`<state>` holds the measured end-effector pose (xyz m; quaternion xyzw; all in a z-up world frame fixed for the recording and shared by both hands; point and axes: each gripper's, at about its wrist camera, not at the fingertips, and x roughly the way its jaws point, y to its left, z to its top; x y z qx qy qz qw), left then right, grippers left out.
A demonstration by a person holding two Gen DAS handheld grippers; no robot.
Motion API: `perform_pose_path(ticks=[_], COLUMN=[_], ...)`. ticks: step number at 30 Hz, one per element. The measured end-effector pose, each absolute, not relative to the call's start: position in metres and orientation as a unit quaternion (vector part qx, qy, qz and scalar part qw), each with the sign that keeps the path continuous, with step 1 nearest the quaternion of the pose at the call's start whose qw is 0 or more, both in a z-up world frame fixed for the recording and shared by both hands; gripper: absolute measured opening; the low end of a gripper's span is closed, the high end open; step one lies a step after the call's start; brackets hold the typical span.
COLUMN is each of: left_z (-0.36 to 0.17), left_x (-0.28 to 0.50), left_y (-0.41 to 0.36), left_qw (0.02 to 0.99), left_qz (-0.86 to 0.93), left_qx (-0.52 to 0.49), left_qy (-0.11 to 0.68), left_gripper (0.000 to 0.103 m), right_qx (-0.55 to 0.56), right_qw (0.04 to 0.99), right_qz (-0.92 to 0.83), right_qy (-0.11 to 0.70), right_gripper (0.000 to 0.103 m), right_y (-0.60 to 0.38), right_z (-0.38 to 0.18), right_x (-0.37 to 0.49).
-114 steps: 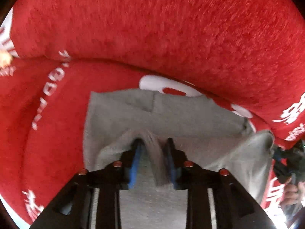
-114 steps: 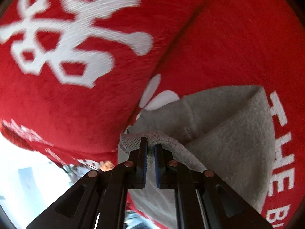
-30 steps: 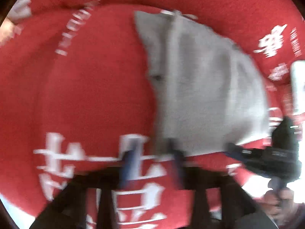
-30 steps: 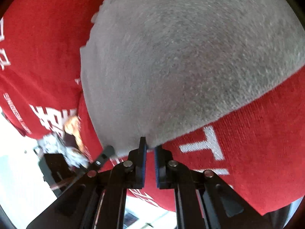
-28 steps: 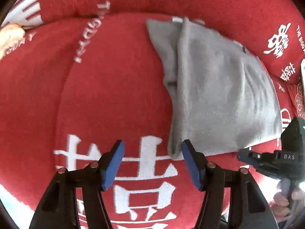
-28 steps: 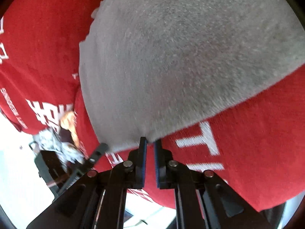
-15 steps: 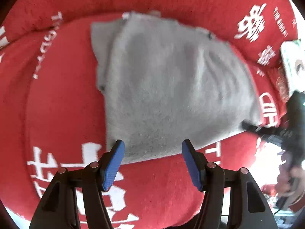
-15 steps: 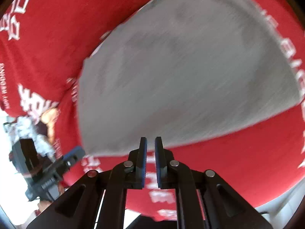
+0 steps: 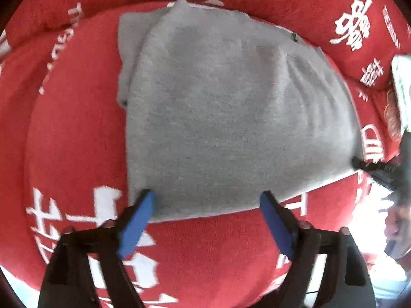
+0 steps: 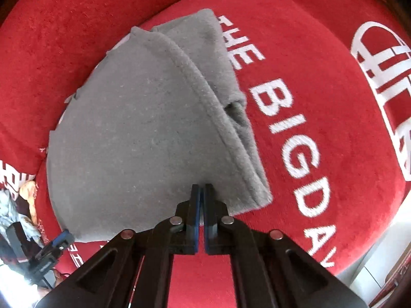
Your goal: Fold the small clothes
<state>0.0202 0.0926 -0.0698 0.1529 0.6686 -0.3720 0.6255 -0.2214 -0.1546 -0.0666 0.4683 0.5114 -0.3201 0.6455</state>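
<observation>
Red cushion [image 9: 77, 133] with white lettering fills both views, and the folded grey garment [image 9: 231, 115] lies flat across it — long axis running side to side, near edge just ahead of both tools. Left gripper [image 9: 206, 205] hangs over that edge, jaws opening, nothing pinched. Right gripper [image 10: 201, 192] is clenched empty at the right-hand corner — looks the nearer for that side's tuck.

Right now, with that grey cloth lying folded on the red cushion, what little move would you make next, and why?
Probably lower the left gripper, its jaws opening and empty, onto the near edge of the grey garment for another fold. The cloth lies flat on the red cushion, and the right gripper is shut on nothing.
</observation>
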Motion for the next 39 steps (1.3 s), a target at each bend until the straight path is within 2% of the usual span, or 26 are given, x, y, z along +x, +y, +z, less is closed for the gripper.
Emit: perform_pose_path(ticks=[2, 14, 17, 19, 20, 21, 22, 25, 27, 32, 34, 39], left_z=[-0.069, -0.049, -0.046, -0.043, -0.043, -0.042, -0.041, -0.042, -0.042, -0.043, -0.047, -0.055], left_x=[0.019, 0.013, 0.013, 0.014, 0.014, 0.015, 0.015, 0.017, 0.018, 0.021, 0.022, 0.023], left_y=[0.090, 0.096, 0.099, 0.104, 0.104, 0.105, 0.107, 0.109, 0.110, 0.121, 0.124, 0.130], left_qw=[0.627, 0.624, 0.634, 0.641, 0.642, 0.644, 0.649, 0.650, 0.651, 0.657, 0.657, 0.649], left_qz=[-0.361, -0.313, -0.305, -0.303, -0.301, -0.297, -0.294, -0.287, -0.285, -0.269, -0.263, -0.257], left_qx=[0.158, 0.146, 0.147, 0.146, 0.147, 0.148, 0.150, 0.159, 0.165, 0.181, 0.193, 0.205], left_qy=[0.672, 0.700, 0.695, 0.690, 0.690, 0.689, 0.686, 0.686, 0.684, 0.680, 0.679, 0.686], left_gripper=[0.085, 0.085, 0.085, 0.088, 0.096, 0.103, 0.103, 0.103, 0.103, 0.103, 0.103, 0.103], right_qx=[0.468, 0.481, 0.480, 0.479, 0.480, 0.481, 0.482, 0.487, 0.492, 0.498, 0.502, 0.516], right_qw=[0.642, 0.639, 0.642, 0.644, 0.645, 0.646, 0.646, 0.648, 0.646, 0.646, 0.644, 0.640], right_qz=[-0.319, -0.284, -0.265, -0.250, -0.242, -0.237, -0.231, -0.212, -0.200, -0.179, -0.173, -0.152], right_qy=[0.516, 0.529, 0.536, 0.542, 0.543, 0.544, 0.544, 0.546, 0.548, 0.551, 0.551, 0.548], right_gripper=[0.004, 0.006, 0.010, 0.021, 0.026, 0.037, 0.044, 0.052, 0.057, 0.058, 0.063, 0.064], right_y=[-0.153, -0.123, -0.112, -0.103, -0.098, -0.095, -0.092, -0.081, -0.074, -0.058, -0.053, -0.041], right_z=[-0.065, -0.051, -0.050, -0.049, -0.049, -0.049, -0.049, -0.050, -0.052, -0.054, -0.055, -0.056], right_x=[-0.221, -0.194, -0.181, -0.172, -0.166, -0.163, -0.160, -0.153, -0.147, -0.136, -0.133, -0.125])
